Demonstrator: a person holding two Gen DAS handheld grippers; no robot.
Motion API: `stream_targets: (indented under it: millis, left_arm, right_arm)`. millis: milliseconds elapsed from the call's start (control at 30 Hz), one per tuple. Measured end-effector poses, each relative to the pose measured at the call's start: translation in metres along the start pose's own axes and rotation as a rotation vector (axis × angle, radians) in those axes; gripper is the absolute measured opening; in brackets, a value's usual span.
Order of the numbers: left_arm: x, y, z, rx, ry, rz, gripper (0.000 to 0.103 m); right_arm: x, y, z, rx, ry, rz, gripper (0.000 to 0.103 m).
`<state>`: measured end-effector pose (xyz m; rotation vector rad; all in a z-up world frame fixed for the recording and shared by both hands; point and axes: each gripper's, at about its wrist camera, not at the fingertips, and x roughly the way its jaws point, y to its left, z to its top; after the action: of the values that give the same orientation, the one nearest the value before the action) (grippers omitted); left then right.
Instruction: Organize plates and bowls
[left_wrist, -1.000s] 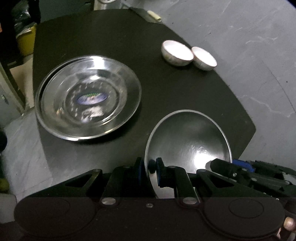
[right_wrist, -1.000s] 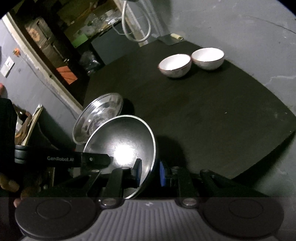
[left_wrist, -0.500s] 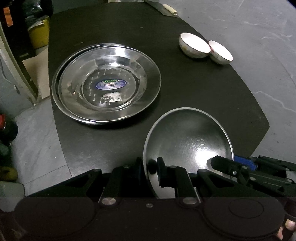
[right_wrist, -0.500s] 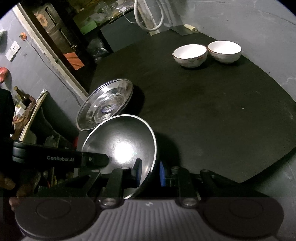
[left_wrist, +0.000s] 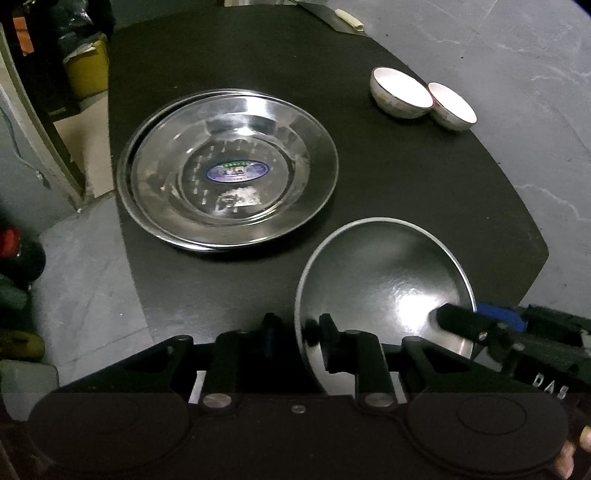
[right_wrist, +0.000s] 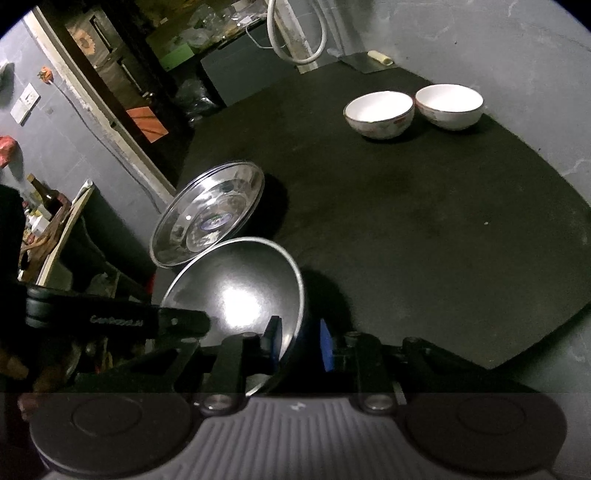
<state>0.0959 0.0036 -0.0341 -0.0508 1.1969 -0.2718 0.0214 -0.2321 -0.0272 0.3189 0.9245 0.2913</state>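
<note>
- The black surface (left_wrist: 424, 192) is the largest thing in view, a dark mat-like top over a grey floor (left_wrist: 535, 74), carrying all the dishes.
- The stacked steel plates (left_wrist: 229, 177) lie flat on the left part of the surface in the left wrist view, one nested in another with the lower rim peeking out at the left; a blue oval sticker shows in the centre of the top one. In the right wrist view the same stack (right_wrist: 208, 212) sits just behind the steel bowl.
- The steel bowl (left_wrist: 384, 280) is at the near edge of the surface, close to the plates but apart from them, tilted with its hollow facing the left wrist camera; both tools straddle its rim from opposite sides. In the right wrist view (right_wrist: 236, 291) a bright glare sits in its hollow.
- The left hand-held gripper (left_wrist: 295, 332) has the bowl's near rim between its jaws, which are opening; the inner pad looks close against the metal, though I cannot tell whether it presses.
- The right hand-held gripper (right_wrist: 297, 341) straddles the opposite rim, jaws opening, with a visible gap between the outer blue pad and the bowl wall.
- Two white bowls (right_wrist: 378, 112) stand upright side by side, touching or nearly so, at the far right of the surface, well apart from the steel ware.
- A small pale roll (right_wrist: 378, 57) lies on a grey sheet at the far end.
</note>
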Motion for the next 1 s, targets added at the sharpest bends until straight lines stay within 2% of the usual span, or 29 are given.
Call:
stream_targets:
  millis: [167,300,533,633,833,1000]
  left_arm:
    - [-0.016,0.007,-0.001,-0.002,-0.041,0.011,0.036]
    - [-0.031,0.008,0.002,0.015,-0.102,0.021,0.051]
    - [-0.056,0.003,0.009,0.058,-0.242,0.050,0.090]
    - [-0.063,0.003,0.012,0.062,-0.296,0.051,0.100]
    - [-0.064,0.004,0.023,0.049,-0.334,0.038,0.102]
    - [-0.053,0.007,0.036,0.001,-0.330,-0.009,0.102]
  right_arm:
    - [-0.012,0.000,0.002,0.002,-0.053,-0.029,0.034]
    - [-0.020,0.000,0.005,0.007,-0.088,-0.039,0.038]
    - [-0.030,0.006,0.010,-0.004,-0.150,-0.059,0.064]
    - [-0.034,0.008,0.013,-0.010,-0.171,-0.066,0.077]
    - [-0.040,0.006,0.018,-0.008,-0.212,-0.082,0.103]
    - [-0.041,-0.001,0.022,-0.009,-0.231,-0.103,0.103]
